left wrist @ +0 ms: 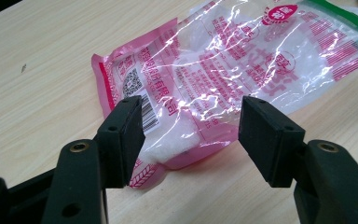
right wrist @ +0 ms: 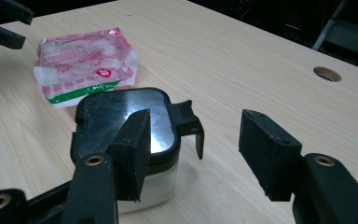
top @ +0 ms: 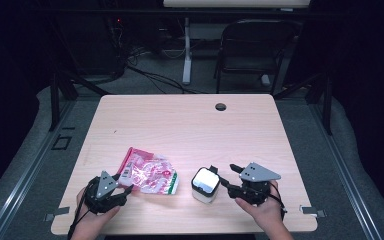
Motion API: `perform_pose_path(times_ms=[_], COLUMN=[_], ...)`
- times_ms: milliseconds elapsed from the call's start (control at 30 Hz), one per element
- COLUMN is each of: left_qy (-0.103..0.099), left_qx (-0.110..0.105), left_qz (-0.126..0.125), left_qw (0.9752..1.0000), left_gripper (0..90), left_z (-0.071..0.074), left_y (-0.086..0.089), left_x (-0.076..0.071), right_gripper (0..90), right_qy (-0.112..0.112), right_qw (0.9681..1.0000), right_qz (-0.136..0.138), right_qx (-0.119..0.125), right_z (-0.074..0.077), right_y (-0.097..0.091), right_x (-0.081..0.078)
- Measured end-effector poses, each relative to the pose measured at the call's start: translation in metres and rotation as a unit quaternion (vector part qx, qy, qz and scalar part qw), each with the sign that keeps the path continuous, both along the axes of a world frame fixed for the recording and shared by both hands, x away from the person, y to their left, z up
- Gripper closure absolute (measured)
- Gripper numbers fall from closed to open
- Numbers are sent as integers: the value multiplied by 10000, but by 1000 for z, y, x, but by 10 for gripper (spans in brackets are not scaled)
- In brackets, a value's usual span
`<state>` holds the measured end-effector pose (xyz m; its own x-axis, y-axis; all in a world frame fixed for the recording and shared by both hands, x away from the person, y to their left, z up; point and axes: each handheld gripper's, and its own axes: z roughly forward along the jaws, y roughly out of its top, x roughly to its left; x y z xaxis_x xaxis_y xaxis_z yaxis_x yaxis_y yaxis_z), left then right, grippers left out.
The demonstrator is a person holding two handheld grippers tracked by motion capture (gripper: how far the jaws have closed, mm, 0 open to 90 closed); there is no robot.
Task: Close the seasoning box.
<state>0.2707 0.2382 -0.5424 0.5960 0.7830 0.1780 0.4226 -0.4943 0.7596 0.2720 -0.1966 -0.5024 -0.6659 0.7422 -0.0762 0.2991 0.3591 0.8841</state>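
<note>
Down in the lower middle of the high view, a pink and clear plastic packet (top: 149,175) lies flat on the pale wooden tabletop (top: 190,125), with a small white lidded container (top: 205,184) just to its right. The left gripper (top: 129,190) sits at the packet's lower left corner, and the right gripper (top: 226,176) is just beside the container, at its right.

From the left gripper view, the left gripper (left wrist: 191,135) has its jaws wide apart and holds nothing; the packet (left wrist: 223,70) spreads from the centre to the upper right of the frame, its near edge lying between the jaws. It is crinkled clear film printed in red, with a barcode at its near left corner, a green band at the far end, and white contents showing through.

From the right gripper view, the right gripper (right wrist: 193,149) is likewise open and empty. The container (right wrist: 126,140) stands at lower left, shut under a glossy dark lid with a black latch tab; its contents are hidden. The packet (right wrist: 84,65) lies at upper left.
</note>
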Motion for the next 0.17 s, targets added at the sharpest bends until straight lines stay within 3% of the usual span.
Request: perform_pose_path(times_ms=[167], left_qy=[14], left_qx=[-79], left_qz=[16], left_qw=[10000], left_gripper=[400], left_z=[0], left_y=[1], left_x=[2], right_gripper=[437], right_qy=[69], right_qw=[9998], right_qz=[-188], right_qx=[57], right_z=[-8], right_y=[-10], right_x=[0])
